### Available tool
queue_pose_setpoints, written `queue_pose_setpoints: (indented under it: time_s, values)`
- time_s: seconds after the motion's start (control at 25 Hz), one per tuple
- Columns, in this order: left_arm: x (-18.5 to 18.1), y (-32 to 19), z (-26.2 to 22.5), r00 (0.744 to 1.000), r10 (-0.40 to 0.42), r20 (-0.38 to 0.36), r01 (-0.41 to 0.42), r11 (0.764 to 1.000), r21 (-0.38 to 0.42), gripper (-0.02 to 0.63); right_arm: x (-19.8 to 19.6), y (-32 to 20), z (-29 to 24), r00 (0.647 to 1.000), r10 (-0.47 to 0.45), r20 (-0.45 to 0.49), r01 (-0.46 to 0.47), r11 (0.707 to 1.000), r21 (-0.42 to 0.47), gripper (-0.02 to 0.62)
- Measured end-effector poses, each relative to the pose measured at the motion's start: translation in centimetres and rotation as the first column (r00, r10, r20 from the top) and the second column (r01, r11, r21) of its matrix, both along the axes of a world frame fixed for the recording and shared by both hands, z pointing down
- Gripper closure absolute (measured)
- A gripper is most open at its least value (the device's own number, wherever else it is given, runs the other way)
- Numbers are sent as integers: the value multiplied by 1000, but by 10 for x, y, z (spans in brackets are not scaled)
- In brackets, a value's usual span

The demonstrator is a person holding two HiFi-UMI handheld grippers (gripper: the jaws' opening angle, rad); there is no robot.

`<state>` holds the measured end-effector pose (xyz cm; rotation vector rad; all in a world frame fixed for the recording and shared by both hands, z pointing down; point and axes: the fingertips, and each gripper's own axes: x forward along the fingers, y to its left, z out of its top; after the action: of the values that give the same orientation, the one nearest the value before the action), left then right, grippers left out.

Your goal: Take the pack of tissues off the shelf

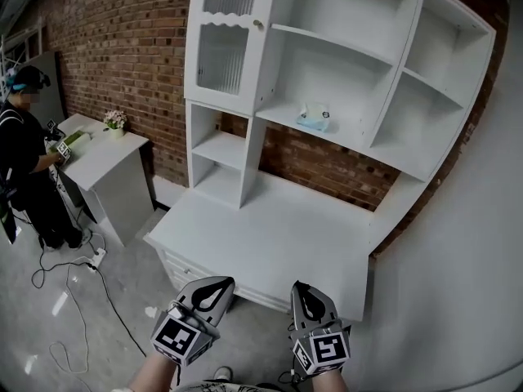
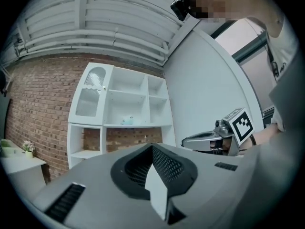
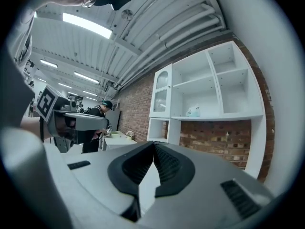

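First, I should spread my right gripper, pressed together and empty, before reaching the pale blue tissue pack at twelve o'clock.

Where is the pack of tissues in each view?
Head view: pack of tissues upper centre, on the middle shelf.
Left gripper view: pack small, left of centre.
Right gripper view: pack right of centre.
Shared landmark: glass cabinet door, left of it in every view.

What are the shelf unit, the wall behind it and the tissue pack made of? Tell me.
Shelf unit: probably white-painted wood or board, smooth and matt. Wall: red brick, mortar joints visible. Pack of tissues: likely soft plastic wrap, pale blue; too small to confirm.
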<state>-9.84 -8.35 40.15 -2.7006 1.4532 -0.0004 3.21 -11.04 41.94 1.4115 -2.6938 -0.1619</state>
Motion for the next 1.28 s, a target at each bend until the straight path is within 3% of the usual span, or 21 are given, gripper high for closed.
queue_pose_setpoints:
  time_s: [0.2,0.36,0.52,0.64,0.76,0.96,1.28]
  values:
    - [-20,-43,9,1000,20,-14,-20,999,33,592,-20,-42,-2,1000,9,9,-9,1000,4,594]
    - [-31,-83,13,1000,-14,-11,14,1000,-10,592,-28,-88,-6,1000,7,25,-7,1000,18,594]
    - [-31,-130,6,1000,-29,-8,29,999,29,592,-31,-139,-12,999,-23,33,22,999,44,594]
    - [-29,-169,2,998,-66,11,66,998,-5,592,-32,-181,-19,998,-58,13,57,997,61,594]
    - [-20,-209,-9,996,-85,21,85,996,2,592,-23,-225,-33,997,-77,23,75,994,75,594]
    - [0,-266,-30,998,-66,20,64,995,80,592,2,-289,-54,997,-68,39,64,993,95,594]
    - [26,-339,-34,1000,6,29,-9,995,97,592,28,-351,-69,999,14,29,-17,994,104,594]
